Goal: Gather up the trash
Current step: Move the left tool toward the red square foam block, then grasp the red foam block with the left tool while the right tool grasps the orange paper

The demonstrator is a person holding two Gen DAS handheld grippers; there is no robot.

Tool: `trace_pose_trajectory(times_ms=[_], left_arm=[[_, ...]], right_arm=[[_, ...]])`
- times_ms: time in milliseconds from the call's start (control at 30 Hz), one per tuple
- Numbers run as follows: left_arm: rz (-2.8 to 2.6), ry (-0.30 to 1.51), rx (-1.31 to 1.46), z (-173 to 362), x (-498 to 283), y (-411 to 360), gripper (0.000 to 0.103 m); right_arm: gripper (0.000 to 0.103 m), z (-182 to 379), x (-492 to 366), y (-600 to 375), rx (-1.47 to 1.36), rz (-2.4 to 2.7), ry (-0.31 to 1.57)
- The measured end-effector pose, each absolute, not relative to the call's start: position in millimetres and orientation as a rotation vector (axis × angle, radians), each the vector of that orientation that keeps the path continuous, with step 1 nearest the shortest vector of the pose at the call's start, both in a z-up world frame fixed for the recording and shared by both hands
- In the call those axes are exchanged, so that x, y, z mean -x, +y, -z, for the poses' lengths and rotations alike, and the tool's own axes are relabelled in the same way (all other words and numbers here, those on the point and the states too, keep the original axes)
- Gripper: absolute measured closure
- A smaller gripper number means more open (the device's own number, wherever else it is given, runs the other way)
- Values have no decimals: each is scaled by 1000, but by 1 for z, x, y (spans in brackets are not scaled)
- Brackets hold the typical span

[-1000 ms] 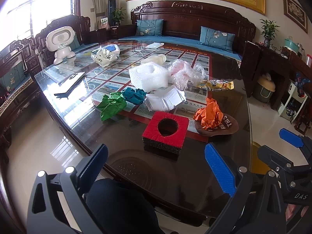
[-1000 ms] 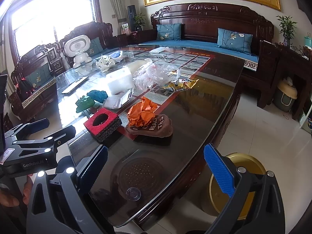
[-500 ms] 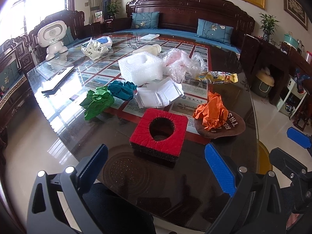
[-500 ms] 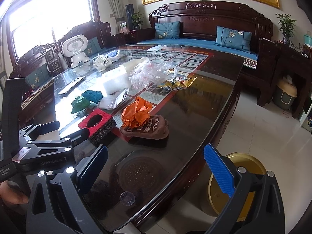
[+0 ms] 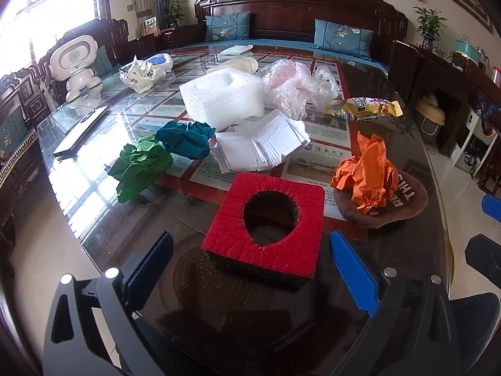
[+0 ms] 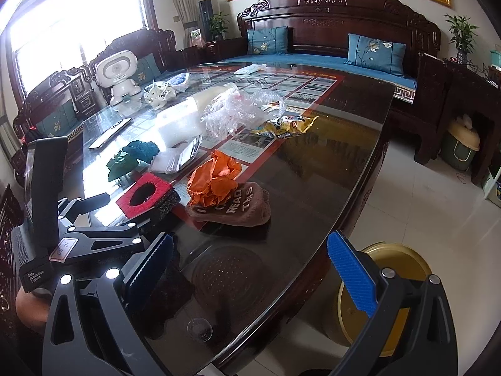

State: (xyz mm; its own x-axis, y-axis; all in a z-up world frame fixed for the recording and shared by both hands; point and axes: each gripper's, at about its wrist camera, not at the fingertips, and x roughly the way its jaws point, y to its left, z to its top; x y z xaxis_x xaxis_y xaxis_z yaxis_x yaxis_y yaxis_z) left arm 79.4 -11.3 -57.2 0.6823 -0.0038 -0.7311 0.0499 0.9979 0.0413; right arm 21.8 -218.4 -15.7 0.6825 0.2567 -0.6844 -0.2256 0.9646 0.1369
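Trash litters our glass table (image 5: pixel 391 100): we hold our left gripper (image 5: pixel 250 269) released, fingers flanking the red foam block (image 5: pixel 266 219), while our right gripper (image 6: pixel 250 272) hangs released near the orange paper (image 6: pixel 216 178).

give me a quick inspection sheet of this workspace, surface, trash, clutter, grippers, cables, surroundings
surface: dark glass-topped table, printed sheets under the glass, window glare on its left part
job's things: red foam block with a round hole, nearest the left gripper; orange crumpled paper resting on a brown cap; green paper touching teal paper; white paper stack; bubble wrap; clear plastic bag; yellow snack wrapper
clutter: white toy robot; phone
grippers: left gripper open, empty; right gripper open, empty
cables: nothing seen
surroundings: gold bin on the floor beside the table; carved wooden sofa with blue cushions
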Motion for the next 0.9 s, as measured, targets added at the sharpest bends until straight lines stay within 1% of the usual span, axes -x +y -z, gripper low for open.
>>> trace_pose_trajectory(times_ms=[200, 233, 300, 333, 433, 633, 900], left_arm=[[54, 818, -100, 62, -85, -21, 4], [55, 818, -105, 63, -86, -22, 6], [58, 828, -106, 65, -88, -23, 12], [63, 835, -102, 66, -89, -23, 18], [86, 853, -59, 65, -88, -20, 30], [107, 807, -26, 50, -79, -11, 34], [81, 713, -14, 19, -52, 2, 33]], right_arm=[[8, 17, -25, -221, -50, -265, 780], [8, 18, -26, -221, -53, -265, 781], [8, 18, -26, -222, -57, -262, 783], [8, 18, -26, -223, -58, -261, 782], [8, 17, -25, -224, -55, -258, 781], [8, 18, -25, -221, -49, -264, 781], [8, 8, -30, -206, -37, -297, 759]])
